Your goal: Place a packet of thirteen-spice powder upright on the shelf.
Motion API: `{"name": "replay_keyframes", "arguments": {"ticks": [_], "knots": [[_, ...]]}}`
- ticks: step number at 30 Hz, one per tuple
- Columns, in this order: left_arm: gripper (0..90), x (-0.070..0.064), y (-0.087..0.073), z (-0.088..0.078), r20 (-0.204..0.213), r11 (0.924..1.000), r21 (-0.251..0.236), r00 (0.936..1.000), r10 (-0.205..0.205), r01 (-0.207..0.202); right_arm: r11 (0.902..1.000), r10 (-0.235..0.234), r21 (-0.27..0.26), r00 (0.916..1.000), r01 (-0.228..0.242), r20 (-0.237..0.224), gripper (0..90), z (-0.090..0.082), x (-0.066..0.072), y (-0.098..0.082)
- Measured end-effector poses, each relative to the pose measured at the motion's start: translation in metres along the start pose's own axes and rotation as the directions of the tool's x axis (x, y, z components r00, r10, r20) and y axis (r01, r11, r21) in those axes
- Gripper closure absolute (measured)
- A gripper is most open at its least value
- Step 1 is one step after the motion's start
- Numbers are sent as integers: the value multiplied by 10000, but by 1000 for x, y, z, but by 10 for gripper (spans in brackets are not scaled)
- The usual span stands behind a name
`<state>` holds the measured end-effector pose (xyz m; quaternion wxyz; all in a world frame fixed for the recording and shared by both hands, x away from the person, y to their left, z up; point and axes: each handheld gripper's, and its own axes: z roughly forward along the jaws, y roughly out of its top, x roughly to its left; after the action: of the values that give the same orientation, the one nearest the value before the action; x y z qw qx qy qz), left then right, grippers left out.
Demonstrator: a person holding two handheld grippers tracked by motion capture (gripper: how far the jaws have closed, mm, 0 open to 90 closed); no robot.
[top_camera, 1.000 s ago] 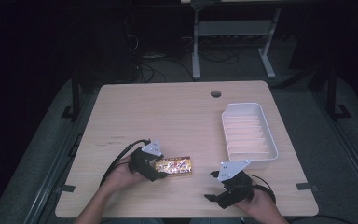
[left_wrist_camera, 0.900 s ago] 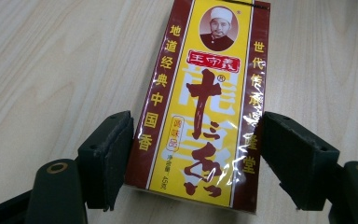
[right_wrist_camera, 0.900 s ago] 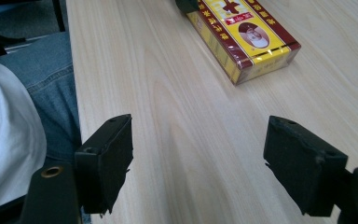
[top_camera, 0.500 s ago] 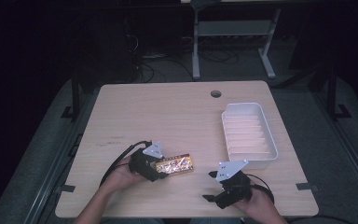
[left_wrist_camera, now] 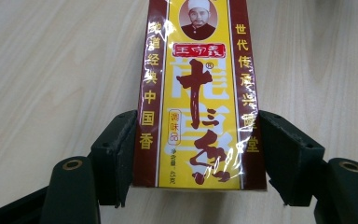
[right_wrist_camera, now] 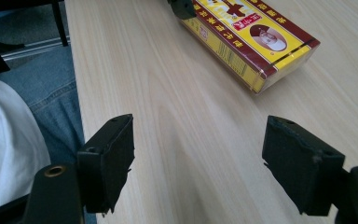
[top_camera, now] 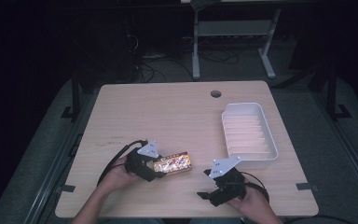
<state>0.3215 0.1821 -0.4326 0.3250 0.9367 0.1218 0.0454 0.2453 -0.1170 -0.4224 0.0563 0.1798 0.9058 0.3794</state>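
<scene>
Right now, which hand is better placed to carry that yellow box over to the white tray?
Left. The left gripper already has its jaws at both sides of the yellow box. The right gripper is open over bare table, though nearer the white tray.

The table (top_camera: 168,112) has a light wood top with a round hole (top_camera: 216,94) toward 1 o'clock. A white tray (top_camera: 248,131) lies on it at 3 o'clock. A yellow-and-red box (top_camera: 173,163) lies flat at 6 o'clock, well apart from the tray.
</scene>
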Motion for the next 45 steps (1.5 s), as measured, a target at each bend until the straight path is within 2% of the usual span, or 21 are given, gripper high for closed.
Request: {"name": "replay_keyframes", "arguments": {"ticks": [5,11,14,18,22,30,34,37,40,44,45], "knots": [[325,-5,1,-13,-141,9990,-455,9999,-54,48,9996,176,-210,9998,-175,24,226,-3,-2,12],[325,-13,1,-22,-202,9977,-679,9998,60,-73,9977,479,-470,9989,-479,-23,225,-3,-7,26],[325,-17,0,-23,-240,9972,-743,9997,100,-118,9974,525,-504,9986,-523,23,220,-1,-8,29],[325,-22,-2,-24,-361,9960,-880,9993,116,-147,9956,805,-482,9967,-806,-54,204,2,-11,31],[325,-26,-7,-25,-430,9930,-1185,9991,-20,-31,9935,1037,-467,9945,-1042,-132,196,6,-12,31],[324,-34,-15,-23,-523,9872,-1588,9984,-198,113,9901,1308,-523,9914,-1304,39,183,15,-12,32],[324,-40,-15,-20,-534,9850,-1723,9985,-92,-1,9835,1713,-579,9852,-1715,-86,215,20,-13,32],[325,-43,-15,-19,-693,9820,-1889,9976,-50,-82,9780,1955,-699,9805,-1964,-188,244,21,-15,31],[325,-46,-14,-19,-754,9797,-1996,9971,28,-179,9678,2368,-817,9712,-2381,-253,240,21,-18,30],[325,-50,-10,-18,-737,9760,-2159,9972,119,-276,9474,2974,-1087,9535,-3011,-489,230,22,-23,28],[325,-51,-9,-18,-728,9749,-2201,9972,188,-345,9449,3044,-1137,9517,-3069,-390,231,22,-23,28]]}}
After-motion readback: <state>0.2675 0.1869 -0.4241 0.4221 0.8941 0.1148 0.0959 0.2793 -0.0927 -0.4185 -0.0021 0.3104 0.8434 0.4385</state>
